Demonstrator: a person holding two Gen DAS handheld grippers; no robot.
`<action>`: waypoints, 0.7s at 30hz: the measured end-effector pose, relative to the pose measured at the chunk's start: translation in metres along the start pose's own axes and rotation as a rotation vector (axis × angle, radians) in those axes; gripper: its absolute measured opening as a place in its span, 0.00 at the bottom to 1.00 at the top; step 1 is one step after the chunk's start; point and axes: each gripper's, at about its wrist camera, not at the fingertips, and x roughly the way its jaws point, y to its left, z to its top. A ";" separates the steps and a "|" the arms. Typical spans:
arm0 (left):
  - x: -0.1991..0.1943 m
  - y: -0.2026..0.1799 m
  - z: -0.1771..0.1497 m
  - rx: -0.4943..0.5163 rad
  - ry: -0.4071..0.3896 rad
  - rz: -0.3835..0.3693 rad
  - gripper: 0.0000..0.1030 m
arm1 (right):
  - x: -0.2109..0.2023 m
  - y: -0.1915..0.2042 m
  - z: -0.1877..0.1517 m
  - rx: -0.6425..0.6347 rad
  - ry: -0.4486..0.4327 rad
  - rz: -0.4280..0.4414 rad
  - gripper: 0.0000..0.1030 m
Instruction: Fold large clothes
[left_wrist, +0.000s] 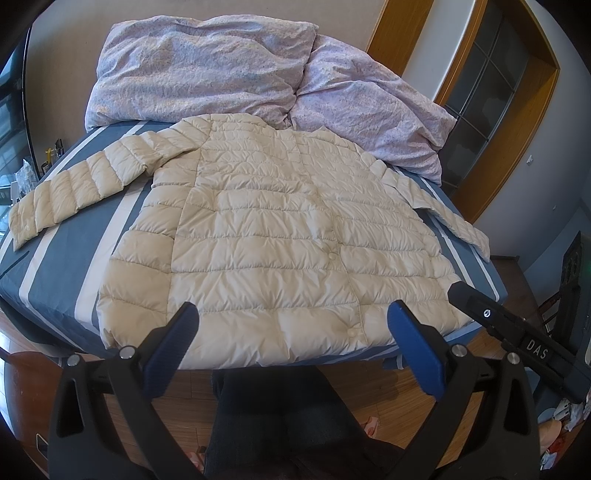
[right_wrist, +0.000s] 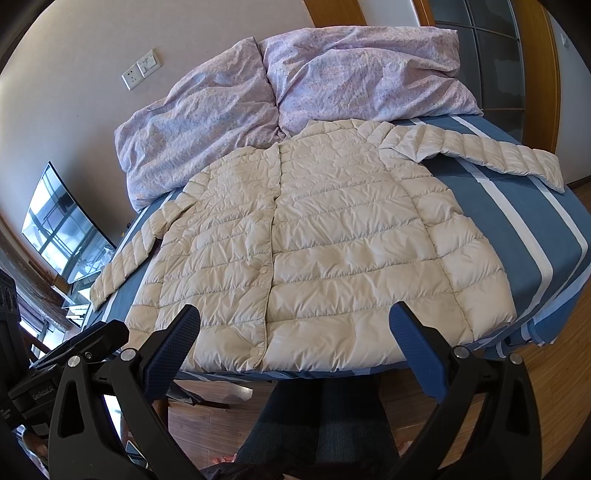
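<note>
We see a cream puffer jacket (left_wrist: 280, 236) spread flat, front up, across the middle of the frame on the blue striped bed (left_wrist: 55, 273), both sleeves stretched outward. Our left claw (left_wrist: 291, 321) and right claw (right_wrist: 295, 321) gape wide at the lower frame, holding nothing, hovering above the jacket's hem.

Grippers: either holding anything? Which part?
Nothing held. Left gripper and right gripper both hover open near the hem of the jacket.
</note>
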 end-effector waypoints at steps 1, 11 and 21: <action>0.000 0.000 0.000 0.000 0.001 0.000 0.98 | 0.000 0.000 0.000 0.000 0.000 0.000 0.99; 0.000 0.000 0.000 0.001 0.000 0.001 0.98 | 0.002 -0.002 0.000 0.000 0.000 0.001 0.99; 0.002 0.001 0.002 -0.003 0.009 0.004 0.98 | 0.010 -0.002 0.002 0.004 0.010 -0.001 0.99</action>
